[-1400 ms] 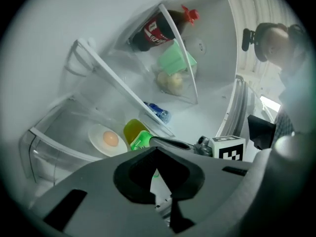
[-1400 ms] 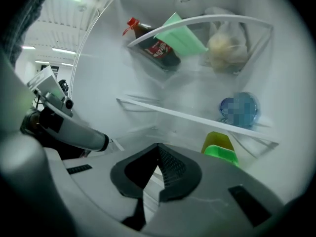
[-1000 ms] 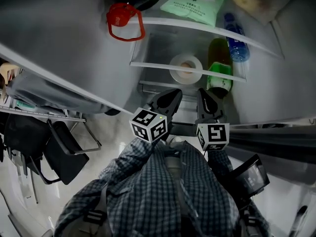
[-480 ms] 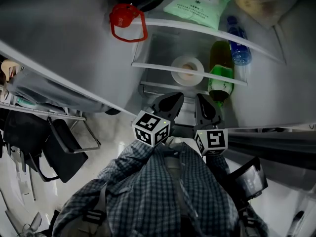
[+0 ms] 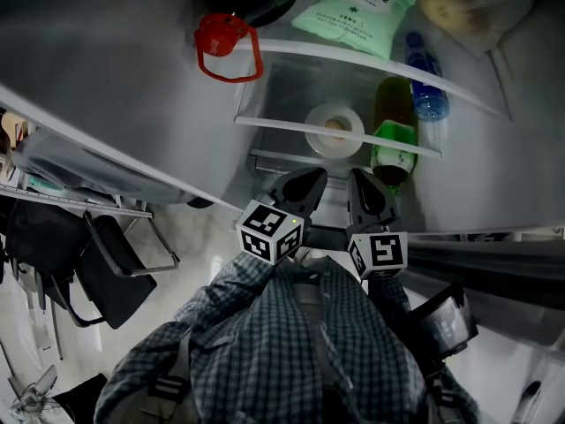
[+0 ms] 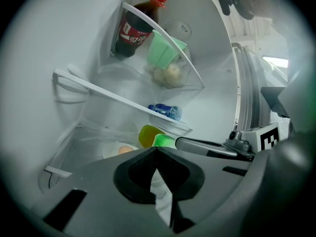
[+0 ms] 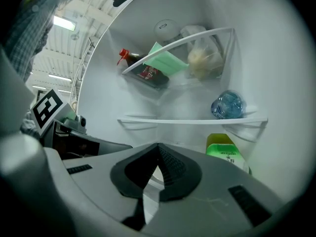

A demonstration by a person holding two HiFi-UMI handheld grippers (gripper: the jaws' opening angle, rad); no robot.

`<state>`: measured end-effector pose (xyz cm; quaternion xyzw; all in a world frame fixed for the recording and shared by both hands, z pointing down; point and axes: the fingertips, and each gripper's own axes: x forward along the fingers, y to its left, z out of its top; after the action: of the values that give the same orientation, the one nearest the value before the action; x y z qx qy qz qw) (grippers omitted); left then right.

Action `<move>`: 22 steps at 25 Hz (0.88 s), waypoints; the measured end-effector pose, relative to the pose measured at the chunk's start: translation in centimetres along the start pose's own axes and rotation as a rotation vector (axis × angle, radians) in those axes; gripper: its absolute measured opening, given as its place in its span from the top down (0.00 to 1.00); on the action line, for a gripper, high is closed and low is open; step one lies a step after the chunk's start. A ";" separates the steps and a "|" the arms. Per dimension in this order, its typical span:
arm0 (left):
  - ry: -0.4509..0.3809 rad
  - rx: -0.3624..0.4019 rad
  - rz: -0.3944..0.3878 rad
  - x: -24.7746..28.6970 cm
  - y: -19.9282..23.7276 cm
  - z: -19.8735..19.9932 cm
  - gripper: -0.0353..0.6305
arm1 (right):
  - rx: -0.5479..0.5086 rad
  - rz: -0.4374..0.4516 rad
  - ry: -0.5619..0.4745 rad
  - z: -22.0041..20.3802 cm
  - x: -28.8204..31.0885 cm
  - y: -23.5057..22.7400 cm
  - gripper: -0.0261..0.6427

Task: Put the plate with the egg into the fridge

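Plate with the egg [image 5: 335,131] is already sitting inside the fridge [image 5: 132,78], on the lower glass shelf [image 5: 274,123]. It's a round white plate, and the egg [image 5: 334,124] is roughly in the middle of it. From the left gripper view you can just see the plate and the brownish egg peeking over the gripper body.

A green bottle [image 5: 390,140] with a bright green label sits just beside the plate, on its right. One shelf up there's a blue water bottle [image 5: 422,82] lying on its side. The top level holds a pale green packet [image 5: 353,5], a dark soda bottle with a red cap [image 5: 231,25] and a clear bag of something pale [image 5: 472,3].

Neither gripper is touching the plate. The left gripper [image 5: 309,182] and right gripper [image 5: 362,184] hang side by side just in front of that lower shelf, pointing into the fridge. Both have their jaws pinched together tip to tip with nothing between them, and each gripper's own view shows this clearly. Their marker cubes, left [image 5: 270,230] and right [image 5: 380,253], sit right above the person's plaid shirt [image 5: 291,343].
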<state>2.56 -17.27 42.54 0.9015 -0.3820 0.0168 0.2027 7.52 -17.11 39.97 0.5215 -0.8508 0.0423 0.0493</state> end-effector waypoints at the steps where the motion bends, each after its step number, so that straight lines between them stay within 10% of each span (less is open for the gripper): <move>1: 0.000 0.004 -0.001 0.1 0.0 0.0 0.94 | -0.001 0.000 0.000 0.0 0.0 0.0 0.95; 22: 0.002 0.011 -0.011 0.5 -0.1 -0.1 0.94 | -0.009 0.000 0.016 -0.3 0.2 -0.1 0.95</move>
<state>2.98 -17.52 42.69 0.9047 -0.3766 0.0187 0.1984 7.55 -17.35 40.34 0.5207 -0.8507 0.0426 0.0585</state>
